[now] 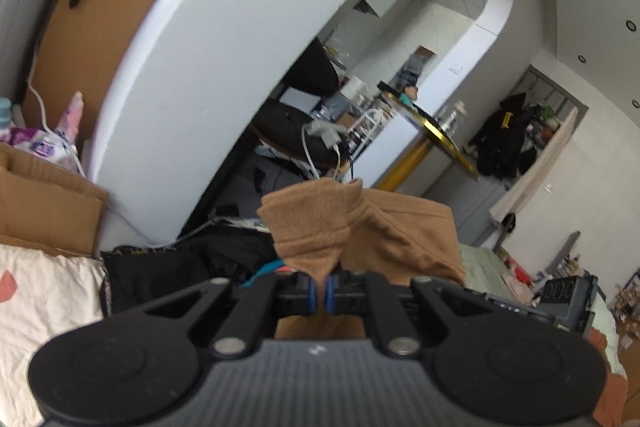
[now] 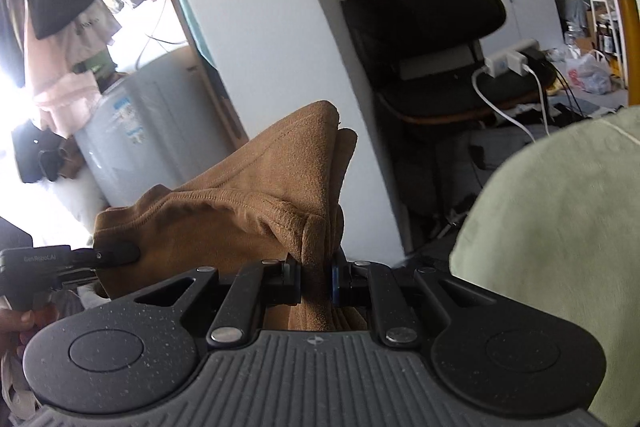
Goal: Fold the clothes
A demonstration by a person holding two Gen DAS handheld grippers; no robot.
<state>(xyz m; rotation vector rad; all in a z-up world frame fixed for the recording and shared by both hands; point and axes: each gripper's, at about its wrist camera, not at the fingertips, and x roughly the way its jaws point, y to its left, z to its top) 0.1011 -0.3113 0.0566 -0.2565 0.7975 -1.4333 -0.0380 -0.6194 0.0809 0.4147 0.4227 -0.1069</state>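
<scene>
Messy room, white wall behind. Left claw (image 1: 320, 293) and right claw (image 2: 316, 277) each pinch the brown garment (image 2: 248, 195), held up. Next, probably bring edges together evenly.

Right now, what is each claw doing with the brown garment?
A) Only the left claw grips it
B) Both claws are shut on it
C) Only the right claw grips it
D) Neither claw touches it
B: the left claw and the right claw each pinch a bunched edge of the brown garment between closed fingers.
</scene>
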